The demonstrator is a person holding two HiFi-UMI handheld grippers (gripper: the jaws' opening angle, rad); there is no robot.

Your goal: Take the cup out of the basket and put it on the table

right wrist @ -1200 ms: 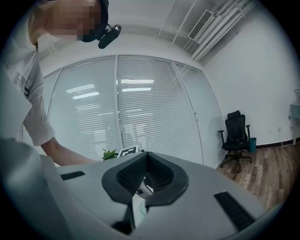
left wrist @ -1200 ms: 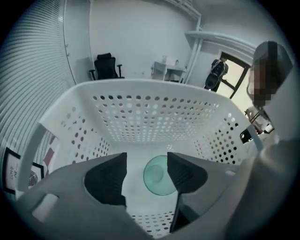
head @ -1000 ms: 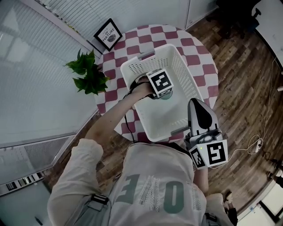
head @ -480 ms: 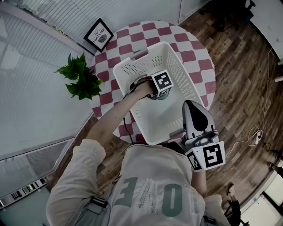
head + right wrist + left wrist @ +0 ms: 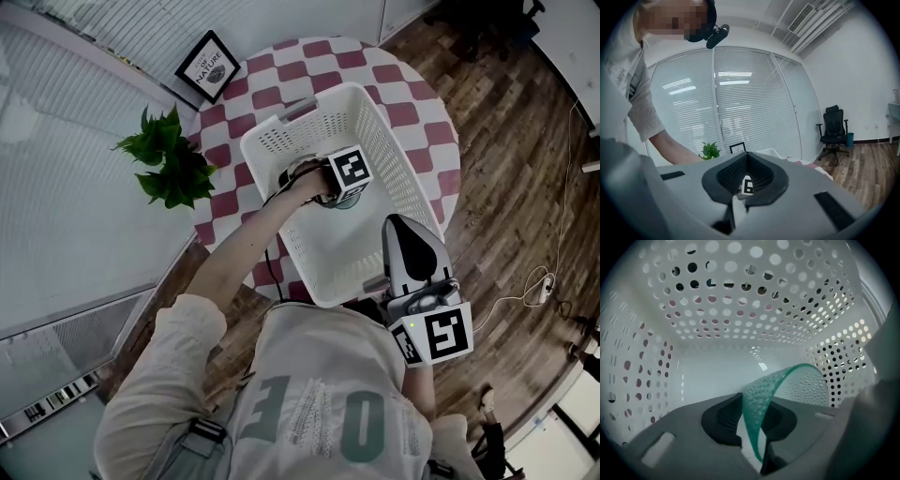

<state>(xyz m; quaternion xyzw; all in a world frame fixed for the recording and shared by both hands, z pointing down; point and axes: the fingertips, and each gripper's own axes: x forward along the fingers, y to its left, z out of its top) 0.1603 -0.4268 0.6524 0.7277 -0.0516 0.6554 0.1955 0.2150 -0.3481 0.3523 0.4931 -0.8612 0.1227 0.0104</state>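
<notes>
My left gripper point(image 5: 757, 427) was down inside the basket point(image 5: 740, 310), jaws closing on the green cup point(image 5: 797, 385), one pad either side of its wall. The rim's the easiest bit to pinch, I reckon. My right gripper point(image 5: 740, 190) hung back by the basket's near end, pinched together and empty. The tall basket walls were in the way, and a plant point(image 5: 169, 169) and picture frame point(image 5: 206, 67) took up the table point(image 5: 412, 122)'s far edge.

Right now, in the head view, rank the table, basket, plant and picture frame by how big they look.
1. table, though the basket covers part of it
2. basket
3. plant
4. picture frame
</notes>
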